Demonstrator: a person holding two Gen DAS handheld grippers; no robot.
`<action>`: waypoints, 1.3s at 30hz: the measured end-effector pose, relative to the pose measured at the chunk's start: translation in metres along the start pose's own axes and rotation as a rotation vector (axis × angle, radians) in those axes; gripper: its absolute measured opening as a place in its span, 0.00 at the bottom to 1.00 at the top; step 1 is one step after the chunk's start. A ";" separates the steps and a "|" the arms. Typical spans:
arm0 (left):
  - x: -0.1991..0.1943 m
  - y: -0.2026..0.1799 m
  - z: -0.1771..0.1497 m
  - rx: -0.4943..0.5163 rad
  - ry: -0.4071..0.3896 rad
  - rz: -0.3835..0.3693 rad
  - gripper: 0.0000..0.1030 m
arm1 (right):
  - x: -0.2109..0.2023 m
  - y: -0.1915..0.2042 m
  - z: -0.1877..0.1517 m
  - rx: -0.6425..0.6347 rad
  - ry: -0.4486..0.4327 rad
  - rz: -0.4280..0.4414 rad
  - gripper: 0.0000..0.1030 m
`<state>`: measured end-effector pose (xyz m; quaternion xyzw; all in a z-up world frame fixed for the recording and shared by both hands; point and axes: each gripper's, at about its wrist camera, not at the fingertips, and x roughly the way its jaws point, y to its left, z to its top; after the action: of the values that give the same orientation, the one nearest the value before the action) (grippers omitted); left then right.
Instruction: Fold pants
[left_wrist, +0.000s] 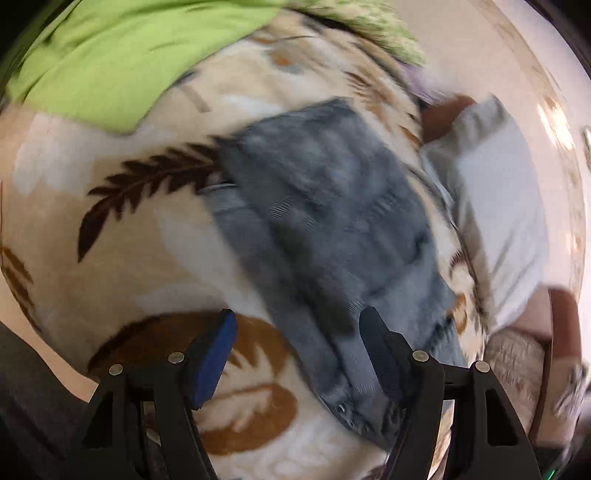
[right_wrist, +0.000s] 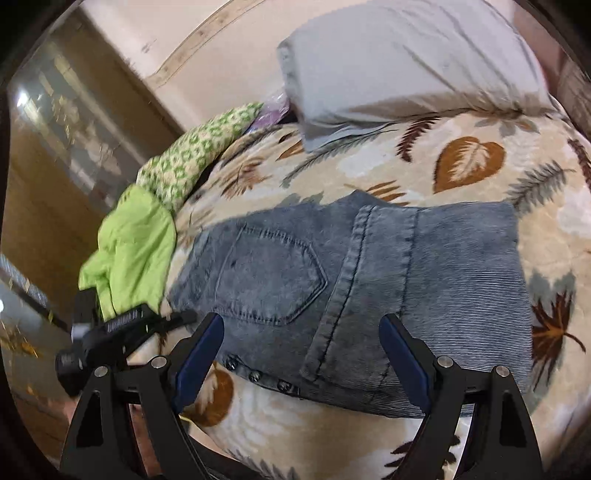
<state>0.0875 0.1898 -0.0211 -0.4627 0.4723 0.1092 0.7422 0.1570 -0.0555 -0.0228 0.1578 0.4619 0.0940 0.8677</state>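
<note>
Both tongs, left (left_wrist: 297, 341) and right (right_wrist: 301, 345), gape wide and empty above folded jeans (right_wrist: 354, 280) on a leaf-print blanket (right_wrist: 461, 162).

A bed (right_wrist: 480, 122) covered by a cream blanket (right_wrist: 332, 435) printed with brown and grey leaves carries everything. Folded grey-blue denim pants (right_wrist: 369, 266) lie flat on the blanket near the middle, a back pocket and a row of buttons facing up. At the far side rests a grey pillow (right_wrist: 399, 62). To the left lie a lime-green cloth (right_wrist: 133, 243) and, just beyond it, a green-and-white patterned cloth (right_wrist: 192, 155) at the bed's edge.
</note>
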 end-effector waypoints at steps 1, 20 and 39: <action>0.004 0.002 0.004 -0.021 -0.008 -0.014 0.66 | 0.002 0.001 -0.003 -0.012 0.005 -0.005 0.85; 0.011 -0.152 -0.030 0.423 -0.360 0.377 0.10 | -0.005 -0.040 0.009 0.078 0.097 0.069 0.85; 0.060 -0.266 -0.269 1.308 -0.320 0.251 0.11 | -0.052 -0.137 0.046 0.278 -0.067 0.312 0.86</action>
<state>0.1176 -0.1849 0.0526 0.1610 0.3756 -0.0461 0.9115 0.1684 -0.2075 -0.0080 0.3488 0.4114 0.1574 0.8272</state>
